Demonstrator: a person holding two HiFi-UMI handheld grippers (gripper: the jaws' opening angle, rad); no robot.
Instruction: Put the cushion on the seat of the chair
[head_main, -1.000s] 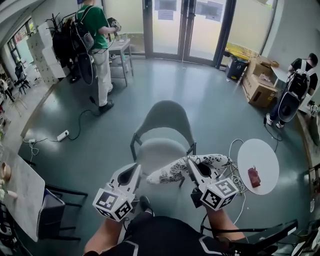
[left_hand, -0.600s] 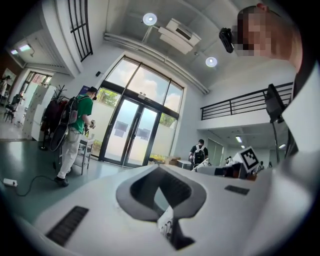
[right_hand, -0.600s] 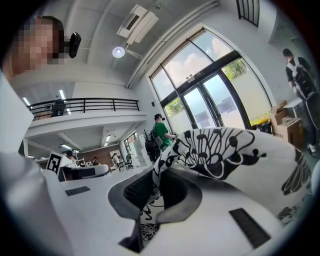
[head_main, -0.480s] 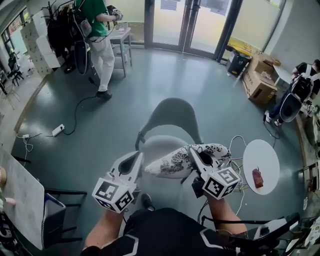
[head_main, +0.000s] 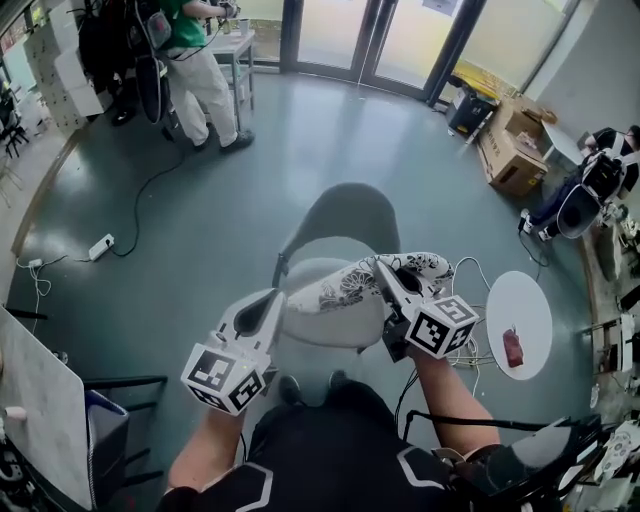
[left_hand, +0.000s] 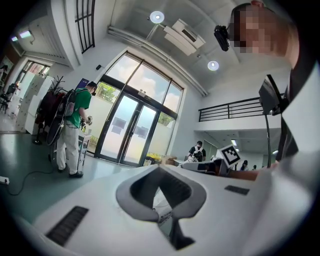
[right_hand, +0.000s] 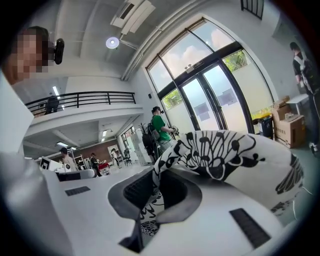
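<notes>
While hovering just above the seat of the chair, holds the cushion aloft, strung from side to side; placing step, judged close to release. Pinches its patterned end tight in the jaws of the right gripper, and apparently a pale corner in the pressed-together jaws of the left gripper. Calls next for lowering onto the seat, centring, then spreading both jaws. Reaches forward with both forearms, roughly level, the right tipped slightly down.
</notes>
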